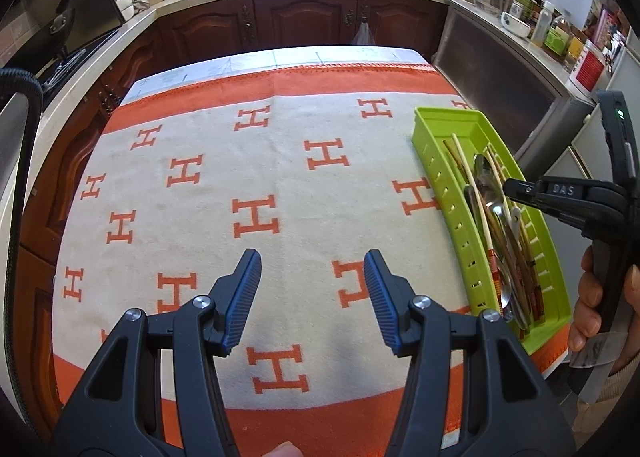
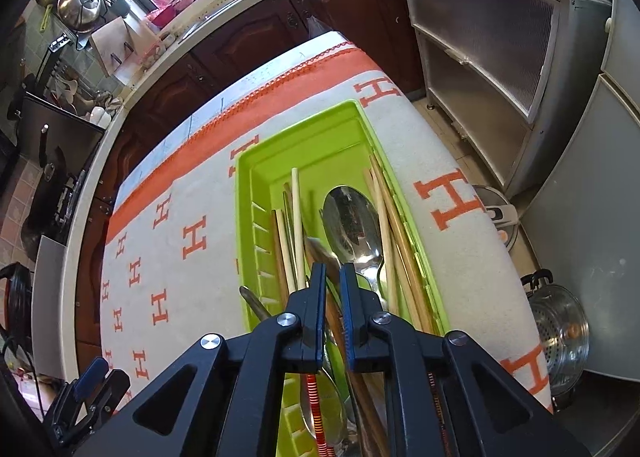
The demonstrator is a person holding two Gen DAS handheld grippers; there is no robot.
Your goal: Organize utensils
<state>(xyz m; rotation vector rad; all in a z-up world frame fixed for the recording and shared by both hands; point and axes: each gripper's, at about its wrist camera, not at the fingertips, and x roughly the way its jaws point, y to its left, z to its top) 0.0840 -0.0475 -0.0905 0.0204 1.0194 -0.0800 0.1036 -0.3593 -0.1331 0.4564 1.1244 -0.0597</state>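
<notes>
A lime green utensil tray (image 1: 434,145) lies at the right edge of the table, also in the right wrist view (image 2: 340,129). It holds several chopsticks (image 2: 297,217), a large metal spoon (image 2: 352,225) and other spoons. My left gripper (image 1: 312,285) is open and empty above the cloth, left of the tray. My right gripper (image 2: 333,277) hovers over the tray's near half, its jaws nearly closed with a narrow gap and nothing clearly between them. It also shows in the left wrist view (image 1: 510,189) above the utensils.
The table is covered by a white and orange cloth (image 1: 240,185) with H marks. Dark wood cabinets (image 1: 304,17) and a counter with a sink stand beyond. A steel cabinet (image 2: 480,57) and a steamer pot (image 2: 560,329) on the floor are to the right.
</notes>
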